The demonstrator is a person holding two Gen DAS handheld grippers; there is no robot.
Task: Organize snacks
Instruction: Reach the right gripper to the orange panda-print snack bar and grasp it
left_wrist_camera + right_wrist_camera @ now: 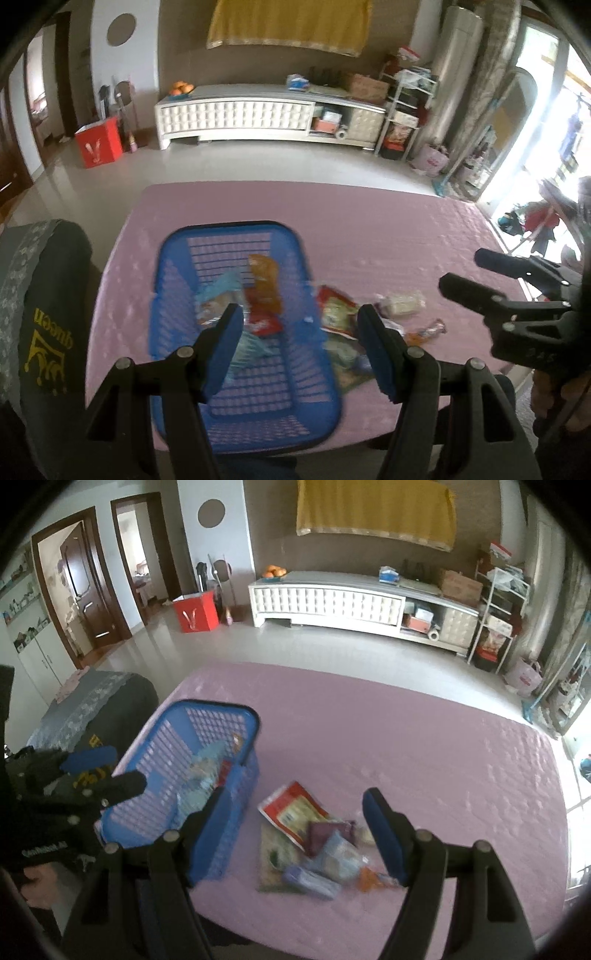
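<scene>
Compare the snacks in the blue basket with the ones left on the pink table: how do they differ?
Place: the basket snacks lie inside the blue basket; the table snacks lie on the bare pink table, beside the basket.
Colour: an orange and a red pack stand out among the basket snacks; a red-and-white pack and a purple pack among the table snacks.
Shared: both are loose, overlapping piles of soft packets, and neither gripper holds any.

Snack packets [317, 849] on the table are motion-blurred; labels unreadable. Contents of the blue basket [177, 295] are smeared, partly hidden by the left gripper's pads [221, 347]. The right gripper [458, 273] is cut off at the frame edge.
</scene>
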